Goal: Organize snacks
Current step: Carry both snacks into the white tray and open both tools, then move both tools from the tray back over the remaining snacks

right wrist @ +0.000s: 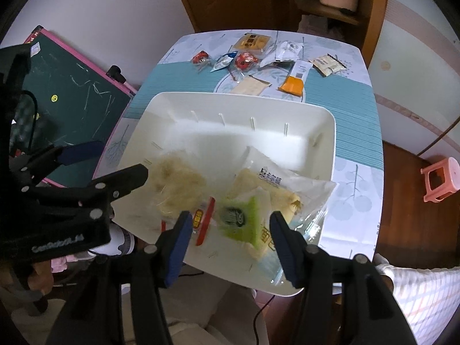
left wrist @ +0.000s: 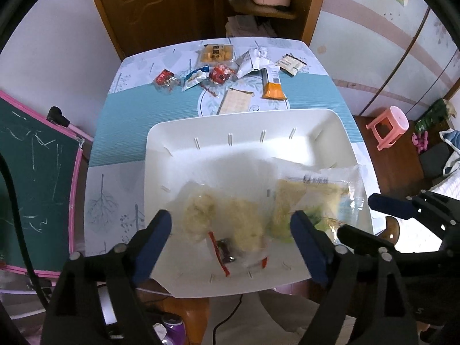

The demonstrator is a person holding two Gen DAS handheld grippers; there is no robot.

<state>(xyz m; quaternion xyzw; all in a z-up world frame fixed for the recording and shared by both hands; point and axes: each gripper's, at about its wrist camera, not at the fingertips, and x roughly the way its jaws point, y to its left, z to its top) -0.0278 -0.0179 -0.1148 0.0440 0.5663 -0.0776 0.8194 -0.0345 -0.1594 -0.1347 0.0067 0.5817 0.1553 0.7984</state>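
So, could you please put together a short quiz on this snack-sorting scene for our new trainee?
1. True or false: the white bin already holds snacks.
2. Which packet lies nearest the bin's far rim? A) the flat cracker packet B) the yellow tray of biscuits C) the left red packet
3. In a few words: how do the left tongs stand relative to the clear bread bag?

Key
1. True: two clear bread bags lie in it.
2. A.
3. Open, pads on either side of the bag, not pressing it.
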